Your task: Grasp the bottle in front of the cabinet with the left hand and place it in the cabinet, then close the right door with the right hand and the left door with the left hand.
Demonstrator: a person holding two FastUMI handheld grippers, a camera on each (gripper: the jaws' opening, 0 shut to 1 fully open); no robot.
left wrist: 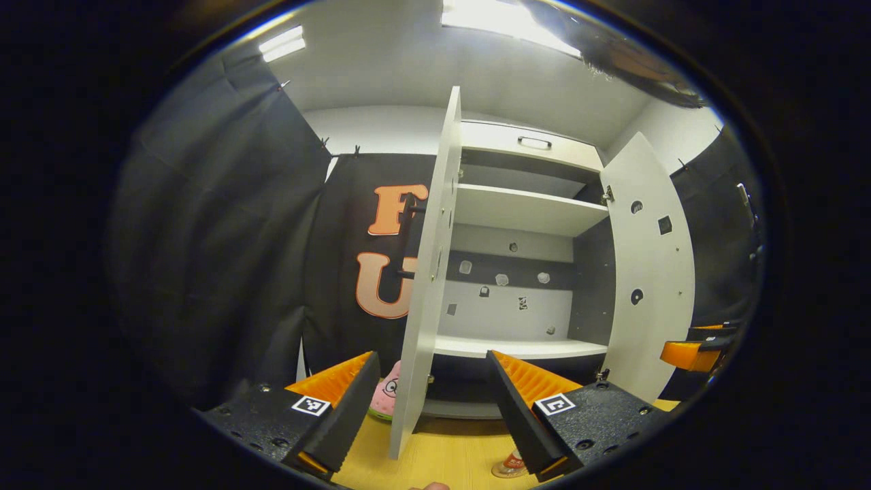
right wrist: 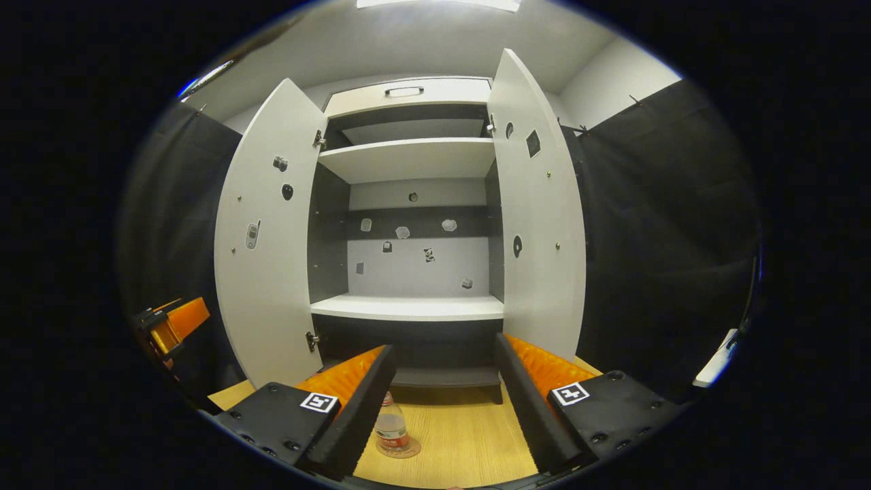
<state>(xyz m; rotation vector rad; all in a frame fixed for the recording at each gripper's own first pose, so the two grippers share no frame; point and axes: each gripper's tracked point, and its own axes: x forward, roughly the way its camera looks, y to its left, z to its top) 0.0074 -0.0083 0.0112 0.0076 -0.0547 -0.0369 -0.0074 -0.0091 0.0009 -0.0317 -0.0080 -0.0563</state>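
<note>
A white cabinet [right wrist: 408, 204] stands with its 2 doors swung wide, the left door [right wrist: 265, 238] and right door [right wrist: 541, 211] flanking bare shelves. On the wooden table [right wrist: 463, 435] in front of it, the bottle [right wrist: 391, 427] stands upright on a round coaster, just beside the near finger of the right gripper [right wrist: 442, 401], whose fingers are spread with nothing between them. In the left gripper view, the left gripper [left wrist: 429, 408] also hangs with fingers spread and nothing held, the left door's edge rising between them; the bottle's base peeks out at the right finger's lower edge, and a pink plush toy [left wrist: 386, 398] sits behind the door.
</note>
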